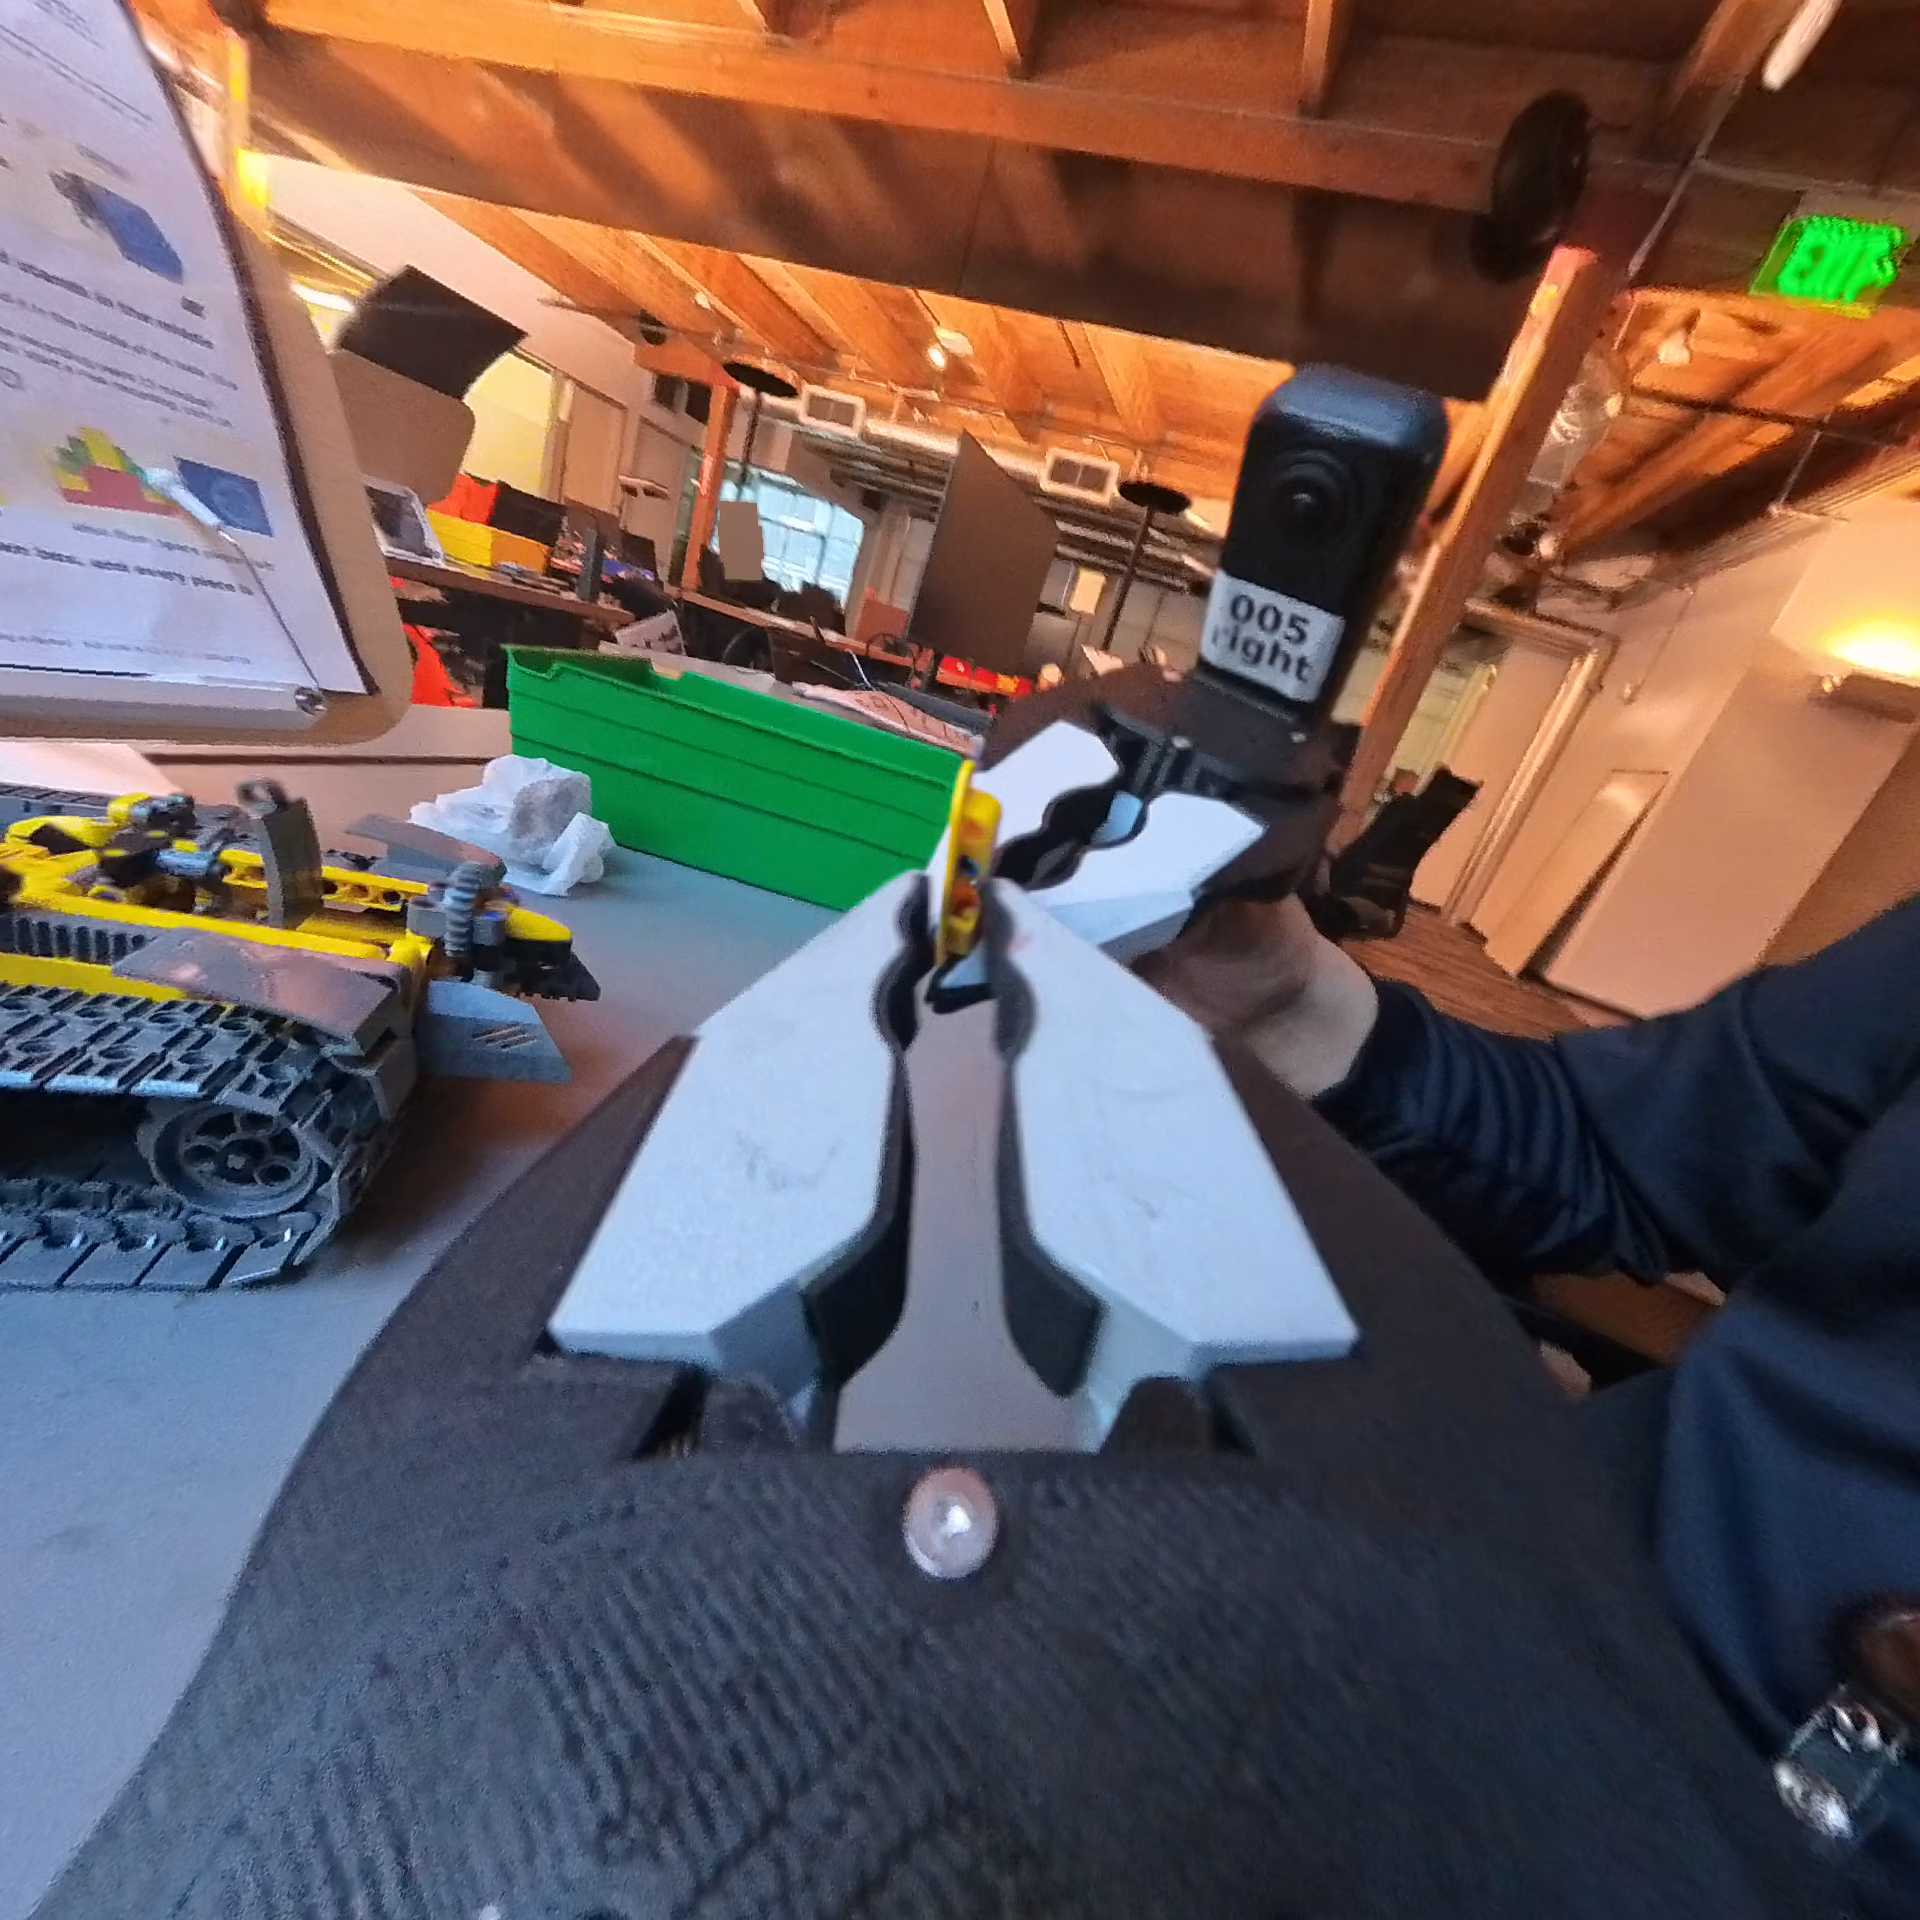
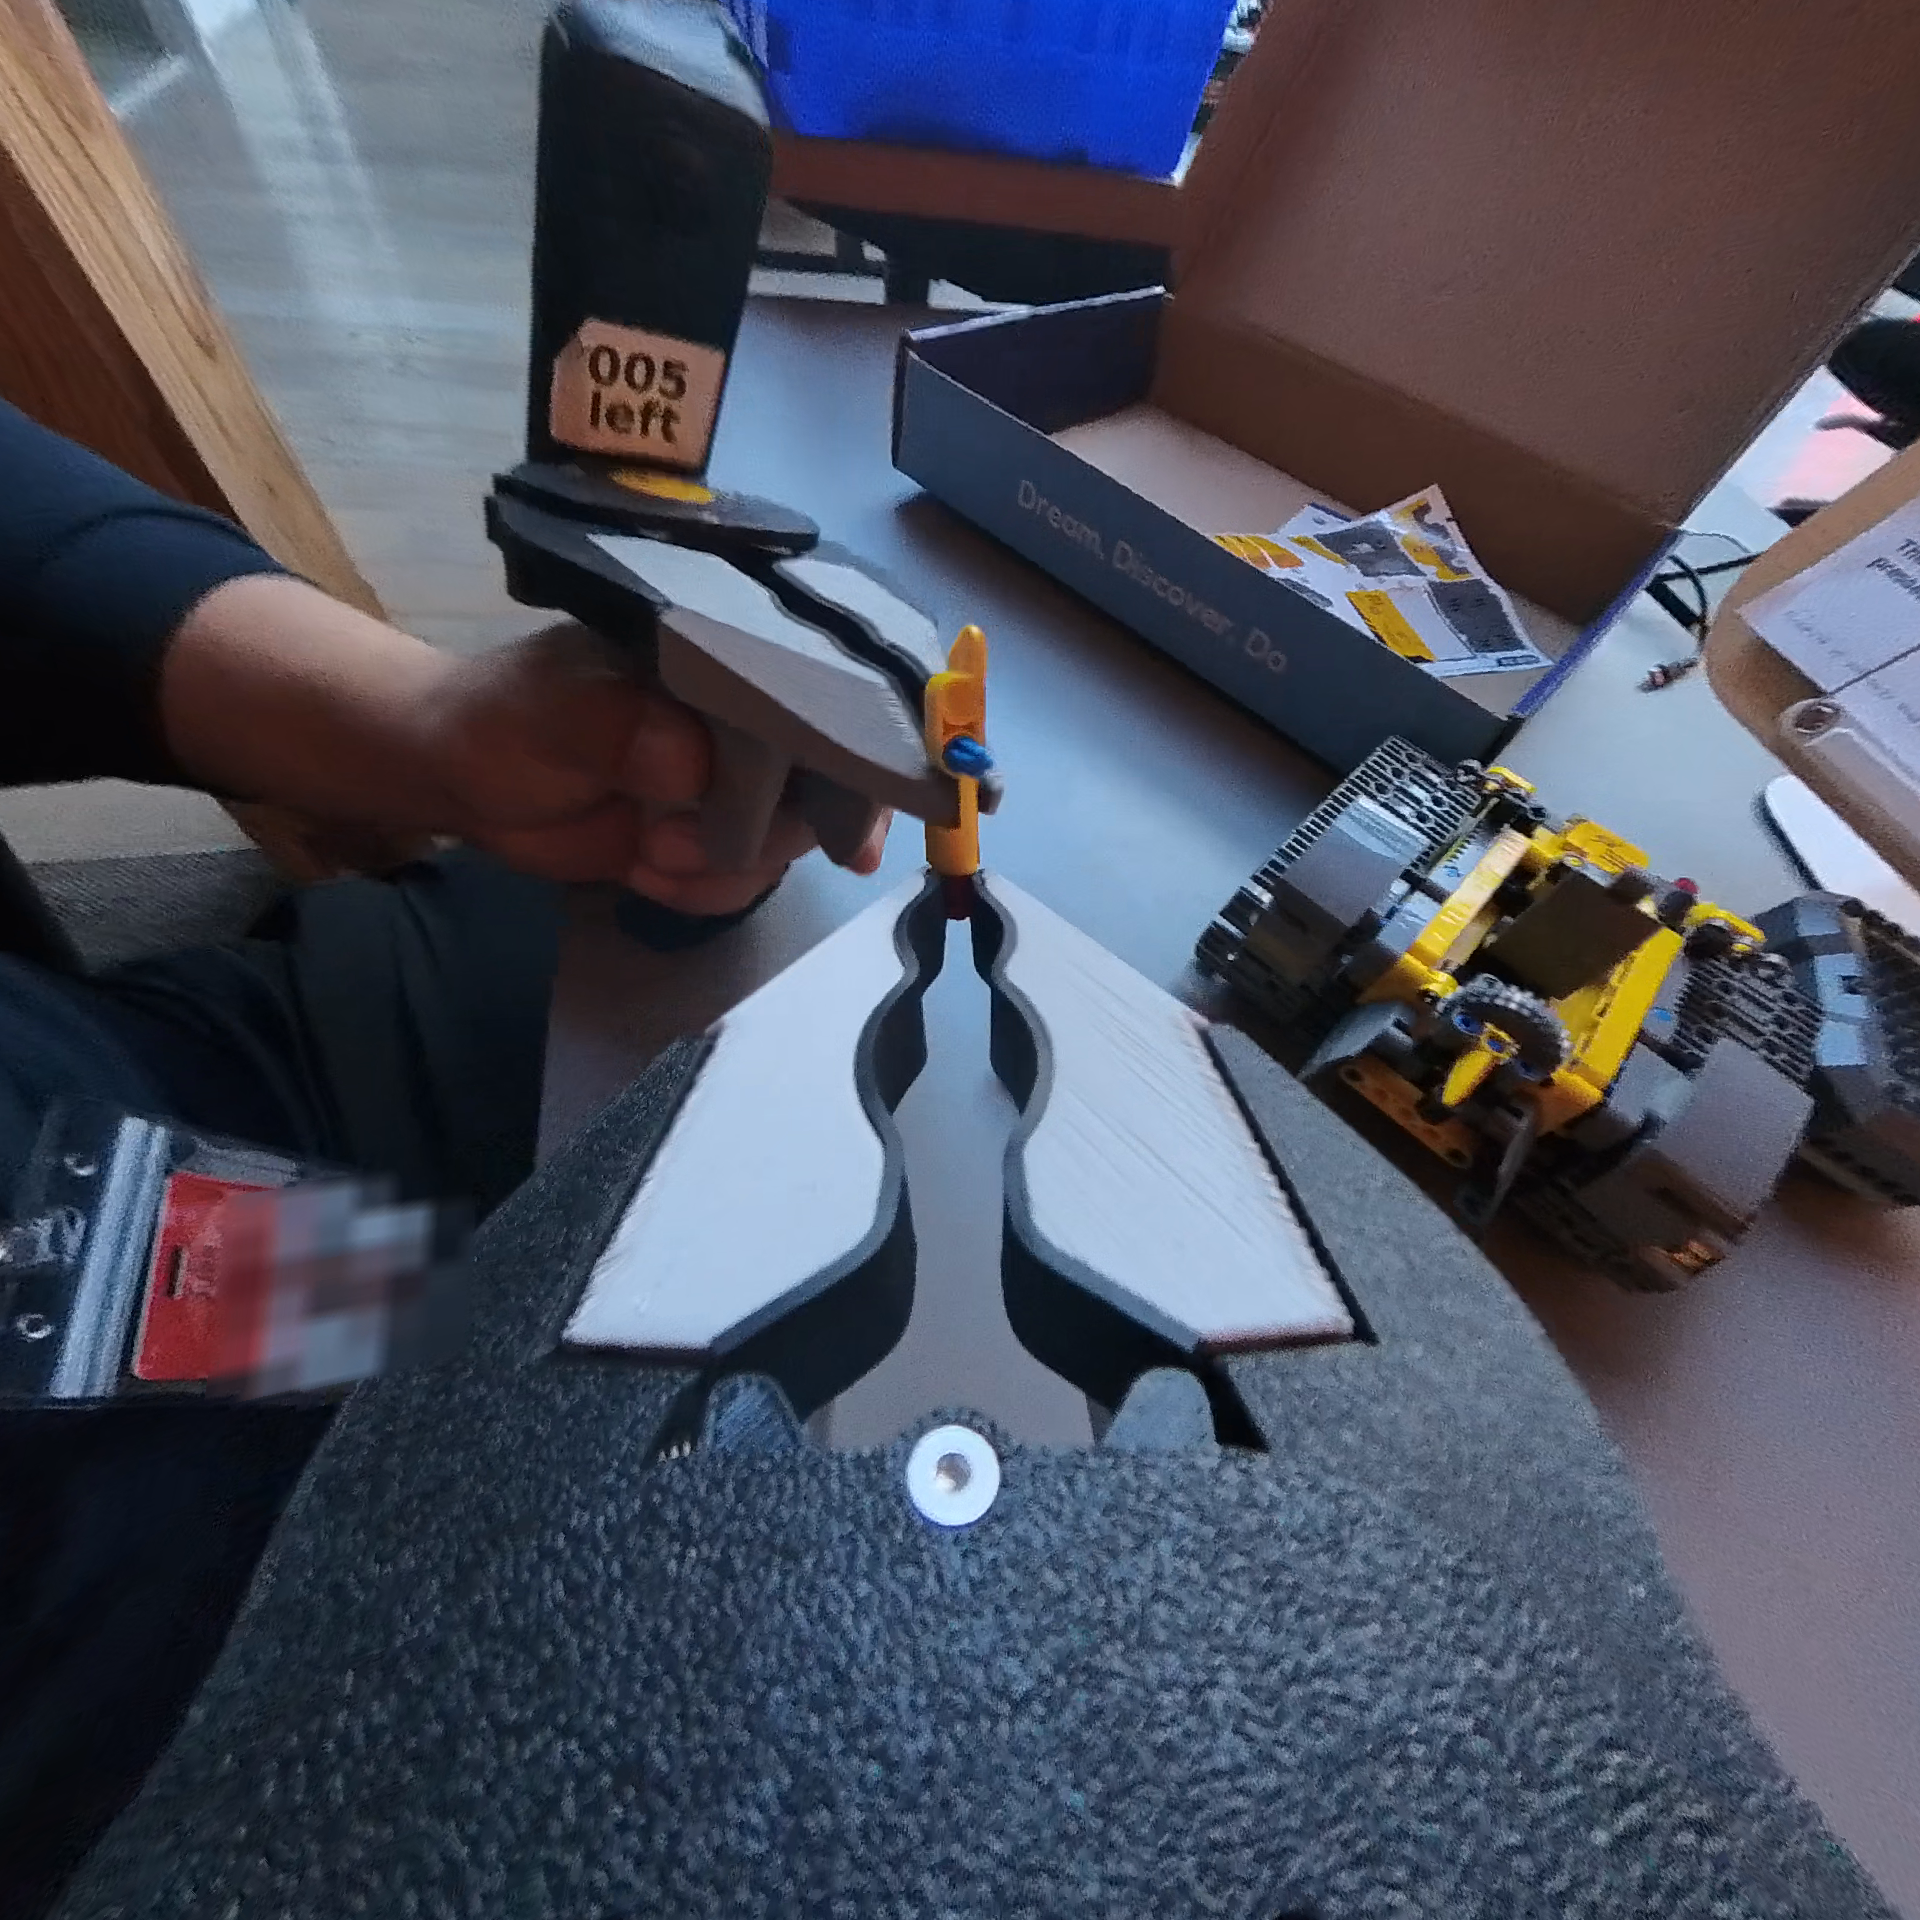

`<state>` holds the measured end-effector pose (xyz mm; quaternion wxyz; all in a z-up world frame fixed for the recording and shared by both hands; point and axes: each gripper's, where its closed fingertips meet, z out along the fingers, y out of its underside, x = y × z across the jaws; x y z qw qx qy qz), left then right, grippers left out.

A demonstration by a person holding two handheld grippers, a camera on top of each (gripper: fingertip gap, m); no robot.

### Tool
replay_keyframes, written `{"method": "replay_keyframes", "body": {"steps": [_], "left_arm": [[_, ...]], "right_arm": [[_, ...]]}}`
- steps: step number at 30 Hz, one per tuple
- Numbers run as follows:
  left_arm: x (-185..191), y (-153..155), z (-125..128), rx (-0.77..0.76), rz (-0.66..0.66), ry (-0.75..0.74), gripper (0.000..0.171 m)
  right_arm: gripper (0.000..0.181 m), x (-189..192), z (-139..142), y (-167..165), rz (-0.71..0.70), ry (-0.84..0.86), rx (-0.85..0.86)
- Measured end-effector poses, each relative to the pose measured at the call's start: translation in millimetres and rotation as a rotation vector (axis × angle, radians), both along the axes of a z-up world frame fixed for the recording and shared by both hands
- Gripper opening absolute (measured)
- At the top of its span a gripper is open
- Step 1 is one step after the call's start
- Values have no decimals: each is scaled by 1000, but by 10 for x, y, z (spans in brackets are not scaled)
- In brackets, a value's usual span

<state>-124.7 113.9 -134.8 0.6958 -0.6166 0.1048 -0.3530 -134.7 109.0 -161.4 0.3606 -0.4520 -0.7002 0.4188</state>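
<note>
On the table (image 1: 187, 1475) at my left sat a yellow and grey toy digger (image 1: 239, 997). My left gripper (image 1: 954, 940) was closed on a small yellow piece (image 1: 961, 883), held above the table. My right gripper (image 2: 954, 896) pinched that piece's lower end, fingers nearly touching.

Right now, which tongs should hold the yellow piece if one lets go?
Left, probably. The left tongs clamp the yellow piece near its middle, while the right tongs pinch only a dark bit at its lower end.
</note>
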Motion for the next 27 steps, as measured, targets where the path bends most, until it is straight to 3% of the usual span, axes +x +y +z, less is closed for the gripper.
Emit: {"method": "replay_keyframes", "body": {"steps": [2,5,7,16,19,27], "left_arm": [[9,12,-7,-34,-27,51,31],[74,-16,25,-73,-98,100,28],[110,0,-81,-124,-95,183,6],[151,-42,19,-111,-138,98,14],[136,-52,38,-88,-112,144,7],[144,-63,22,-90,-118,178,12]], "right_arm": [[2,17,-26,22,-8,-15,50],[2,35,-25,3,4,-19,76],[2,37,-24,-17,12,-18,95],[2,79,-67,-1,13,-38,219],[2,72,-50,-38,22,-30,194],[2,82,-26,-79,36,-41,142]]}}
